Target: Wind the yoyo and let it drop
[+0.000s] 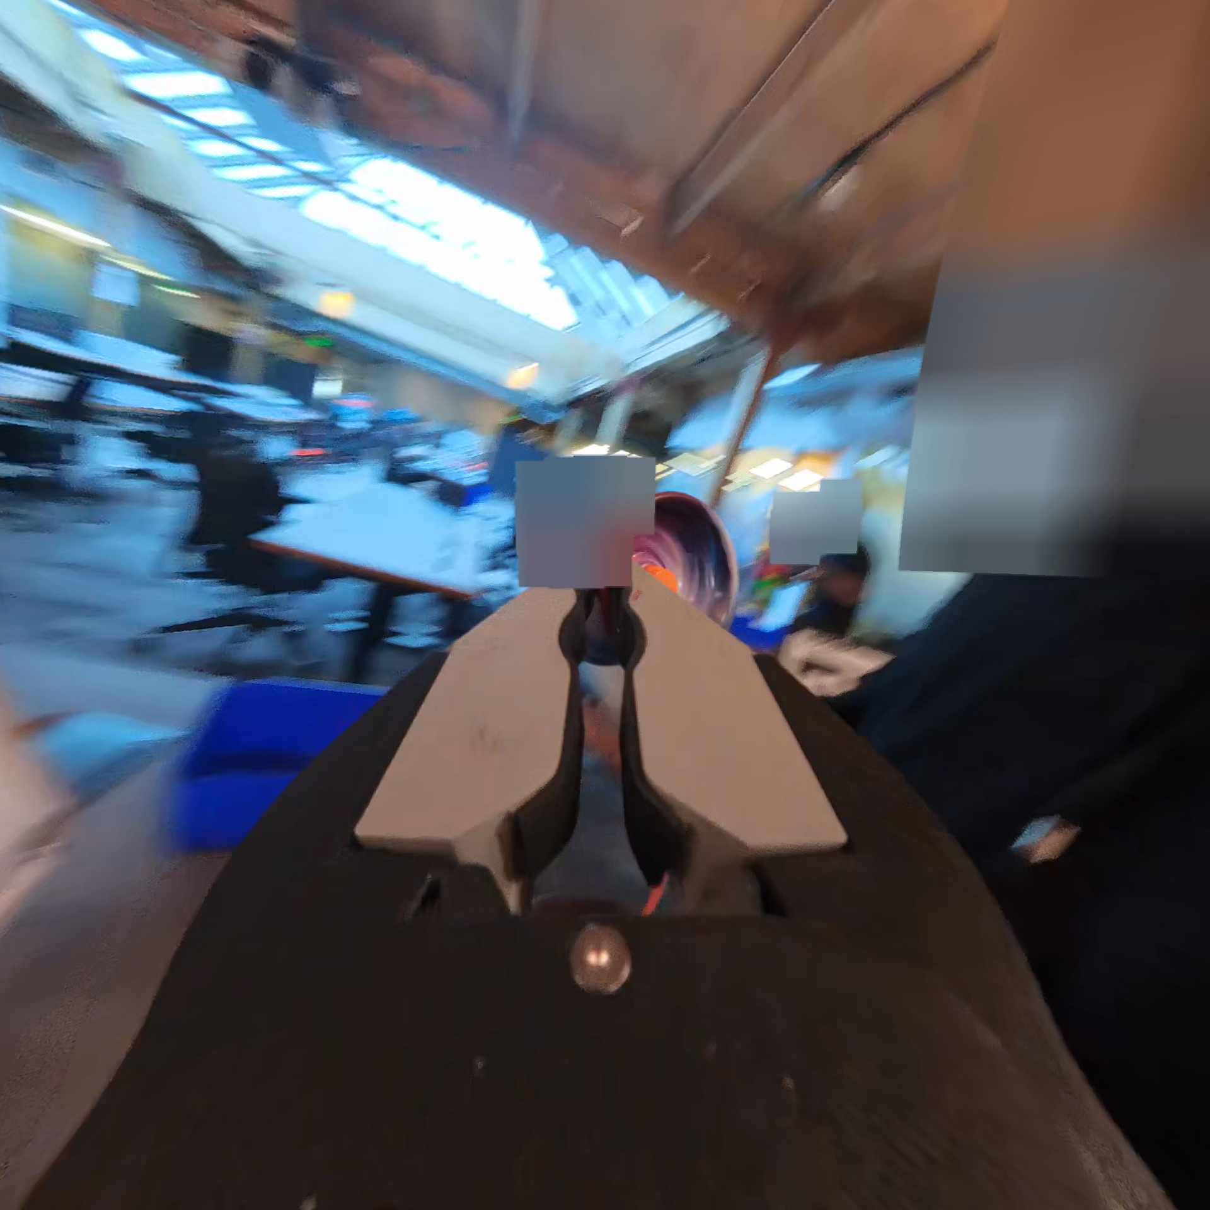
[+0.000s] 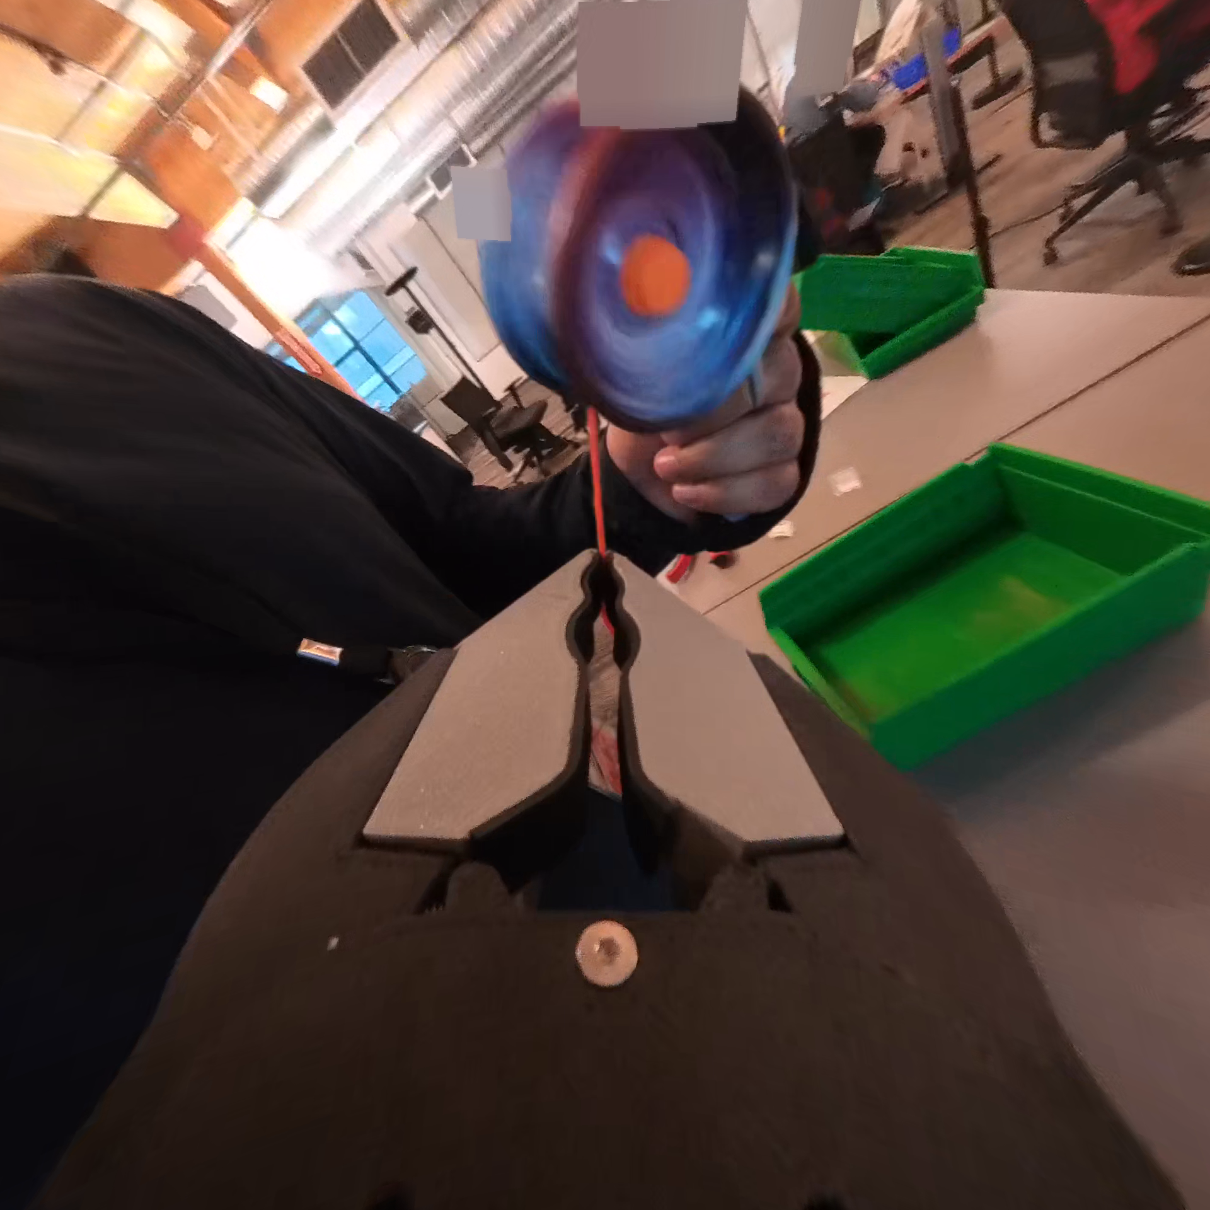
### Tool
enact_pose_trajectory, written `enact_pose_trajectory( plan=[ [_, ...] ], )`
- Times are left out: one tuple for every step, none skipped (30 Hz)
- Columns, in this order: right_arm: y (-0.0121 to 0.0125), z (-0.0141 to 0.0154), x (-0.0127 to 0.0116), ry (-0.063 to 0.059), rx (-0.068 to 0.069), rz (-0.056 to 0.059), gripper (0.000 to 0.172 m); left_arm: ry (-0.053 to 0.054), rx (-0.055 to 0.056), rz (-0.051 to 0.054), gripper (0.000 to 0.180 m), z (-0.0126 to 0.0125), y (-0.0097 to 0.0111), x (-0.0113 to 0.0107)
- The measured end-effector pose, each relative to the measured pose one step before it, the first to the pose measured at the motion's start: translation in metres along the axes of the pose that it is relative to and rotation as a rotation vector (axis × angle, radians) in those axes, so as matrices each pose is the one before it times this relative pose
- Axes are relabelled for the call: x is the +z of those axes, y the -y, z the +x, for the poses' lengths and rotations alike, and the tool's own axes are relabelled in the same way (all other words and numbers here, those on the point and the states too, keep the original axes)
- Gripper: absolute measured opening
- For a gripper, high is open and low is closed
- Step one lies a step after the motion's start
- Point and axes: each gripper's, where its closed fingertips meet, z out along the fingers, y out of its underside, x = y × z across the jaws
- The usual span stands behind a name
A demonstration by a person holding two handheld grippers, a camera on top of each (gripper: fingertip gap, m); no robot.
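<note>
The yoyo (image 2: 645,275) is blue and purple with an orange hub and looks blurred. It sits just beyond my right gripper (image 2: 604,558), in front of the hand that holds the left gripper. My right gripper is shut on the red string (image 2: 594,484), which runs taut from its tips up to the yoyo's lower edge. In the left wrist view my left gripper (image 1: 604,592) is shut, with a strand of red string (image 1: 607,601) pinched between its tips. One half of the yoyo (image 1: 697,556) shows right beyond them; a mosaic patch hides the other half.
Two green bins stand on the grey table (image 2: 1080,366), one near (image 2: 995,609) and one farther back (image 2: 890,294). A person in dark clothing (image 2: 196,458) fills the left. A blue bin (image 1: 262,753) lies low left in the left wrist view. Office chairs and desks stand behind.
</note>
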Motion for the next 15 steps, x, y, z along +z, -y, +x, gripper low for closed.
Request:
enact_pose_trajectory(
  plan=[
    [-0.00516,0.00224,0.00472,-0.0088,-0.0015,-0.0215,0.000,-0.0397,-0.0440,0.0240,0.001,0.00398,0.00179,0.00198],
    [-0.00487,0.00360,0.00430,-0.0228,-0.0165,-0.0240,0.000,-0.0212,-0.0183,0.0269,0.001,0.00266,0.00162,0.00219],
    [-0.00347,0.00383,0.00340,-0.0273,-0.0234,-0.0211,0.000,-0.0364,-0.0187,0.0083,0.001,0.00481,-0.00066,0.00281],
    [-0.00218,0.00427,0.00202,-0.0280,-0.0253,-0.0204,0.000,-0.0645,-0.0277,-0.0088,0.001,0.00901,-0.00243,0.00355],
    [-0.00042,0.00460,0.00052,-0.0268,-0.0277,-0.0151,0.000,-0.0750,-0.0320,-0.0155,0.002,0.01013,-0.00297,0.00329],
    [0.00093,0.00552,-0.00108,-0.0264,-0.0249,-0.0093,0.000,-0.0616,-0.0247,-0.0179,0.003,0.00804,-0.00339,0.00265],
    [0.00156,0.00562,-0.00203,-0.0246,-0.0162,-0.0092,0.000,-0.0663,-0.0394,-0.0351,0.004,0.00753,-0.00608,0.00232],
    [0.00258,0.00405,-0.00266,-0.0172,-0.0122,-0.0070,0.000,-0.0276,-0.0609,-0.0535,0.004,-0.00028,-0.00948,0.00112],
    [0.00365,0.00193,-0.00302,-0.0130,-0.0166,-0.0020,0.000,-0.0057,-0.0670,-0.0385,0.003,-0.00422,-0.00821,0.00020],
    [0.00409,0.00066,-0.00328,-0.0126,-0.0244,-0.0017,0.000,-0.0424,-0.0735,-0.0248,0.003,0.00044,-0.00650,-0.00116],
    [0.00386,-0.00081,-0.00337,-0.0070,-0.0249,-0.0047,0.000,-0.0246,-0.0494,-0.0009,0.003,-0.00067,-0.00345,-0.00234],
    [0.00386,-0.00177,-0.00348,0.0006,-0.0151,-0.0061,0.000,-0.0092,-0.0332,-0.0112,0.002,-0.00112,-0.00383,-0.00262],
    [0.00406,-0.00274,-0.00383,0.0075,-0.0058,-0.0035,0.000,-0.0012,-0.0243,-0.0362,0.002,-0.00199,-0.00704,-0.00188],
    [0.00349,-0.00307,-0.00411,0.0105,-0.0043,-0.0035,0.000,0.0340,-0.0044,-0.0361,0.003,-0.00607,-0.00792,-0.00241],
    [0.00163,-0.00311,-0.00378,0.0097,-0.0022,-0.0108,0.000,0.0384,0.0022,-0.0201,0.003,-0.00602,-0.00356,-0.00282]
  ],
)
